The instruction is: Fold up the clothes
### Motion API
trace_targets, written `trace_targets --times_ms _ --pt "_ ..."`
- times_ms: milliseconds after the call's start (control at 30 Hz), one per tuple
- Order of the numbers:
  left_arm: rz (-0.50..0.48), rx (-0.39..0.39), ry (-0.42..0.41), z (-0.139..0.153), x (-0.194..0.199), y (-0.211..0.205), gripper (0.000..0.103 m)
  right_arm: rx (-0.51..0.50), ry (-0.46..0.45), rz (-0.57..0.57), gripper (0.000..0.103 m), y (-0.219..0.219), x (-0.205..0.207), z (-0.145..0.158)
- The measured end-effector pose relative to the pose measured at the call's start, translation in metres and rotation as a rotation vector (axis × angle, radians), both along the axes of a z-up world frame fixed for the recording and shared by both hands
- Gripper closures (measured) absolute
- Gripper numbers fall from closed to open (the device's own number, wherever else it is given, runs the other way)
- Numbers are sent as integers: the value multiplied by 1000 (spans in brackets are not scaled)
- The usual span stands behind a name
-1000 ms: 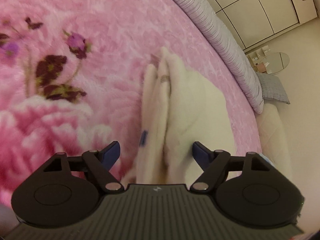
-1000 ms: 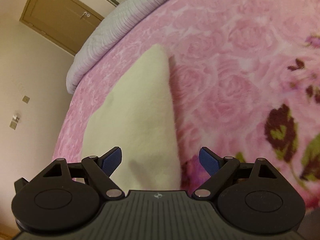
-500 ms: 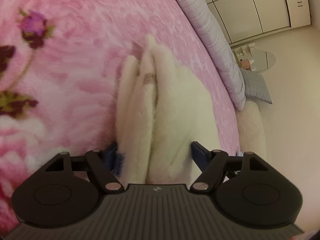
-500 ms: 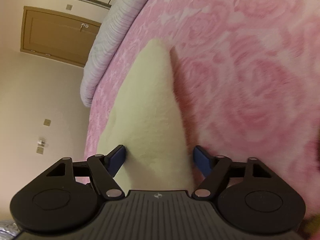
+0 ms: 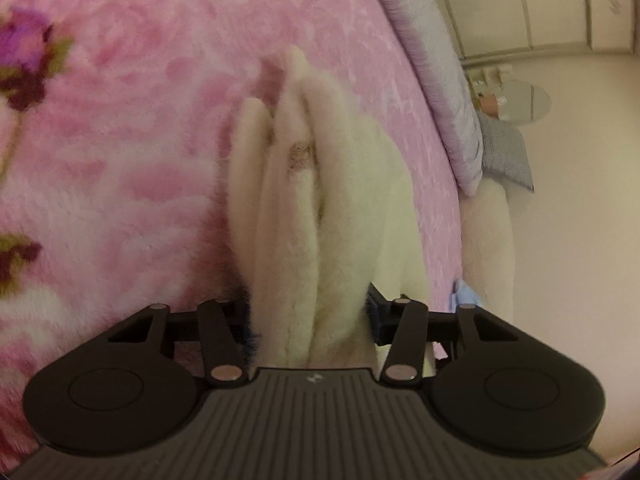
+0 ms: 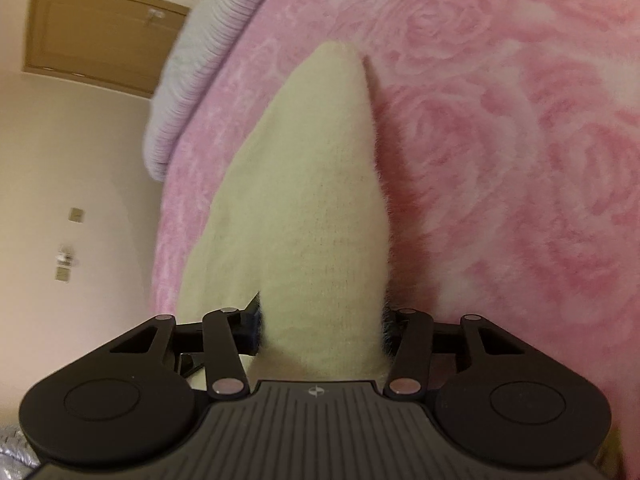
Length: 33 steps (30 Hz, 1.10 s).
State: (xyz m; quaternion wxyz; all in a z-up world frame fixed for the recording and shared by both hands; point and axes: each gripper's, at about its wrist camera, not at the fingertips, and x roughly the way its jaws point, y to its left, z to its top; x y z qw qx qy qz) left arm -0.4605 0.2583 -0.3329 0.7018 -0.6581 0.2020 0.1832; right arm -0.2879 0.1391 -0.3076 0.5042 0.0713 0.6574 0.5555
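Note:
A cream fluffy garment (image 5: 312, 208) lies folded on the pink rose-patterned blanket (image 5: 120, 140). In the left wrist view several stacked layers with a small brown label bunch between the fingers, and my left gripper (image 5: 308, 312) is shut on this layered edge. In the right wrist view the same cream garment (image 6: 316, 200) rises as a smooth fold tapering to a point. My right gripper (image 6: 322, 320) is shut on its near end, the blue pads pressed into the fleece at both sides.
The bed edge with a lilac-grey quilted sheet (image 5: 436, 72) runs along the right of the left view. Beyond it are a cream floor, a grey cushion (image 5: 504, 152) and white cupboards. The right wrist view shows a wooden door (image 6: 96, 32) and wall switches.
Both grippers moved forward onto the cream garment and their jaws went from open to shut on its edges. The fabric now fills the gap between each pair of fingers.

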Motion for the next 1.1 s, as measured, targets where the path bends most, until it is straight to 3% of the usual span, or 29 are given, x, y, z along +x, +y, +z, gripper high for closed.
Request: trace_targets --times_ms 200,367,533,667,800,1100 --pt "28 -59 40 49 -8 20 63 -99 46 8 59 24 -3 52" --pt "86 -62 86 114 -34 36 63 -102 108 47 59 51 -18 109" --pt "197 -14 90 172 -90 58 63 -49 144 135 59 95 -59 157" --pt "255 51 103 205 -159 92 63 18 163 180 59 144 -112 180" --pt "257 117 113 225 -254 157 63 82 179 196 59 199 -184 195" --pt "178 236 144 231 -425 337 63 182 188 115 59 358 -339 190"
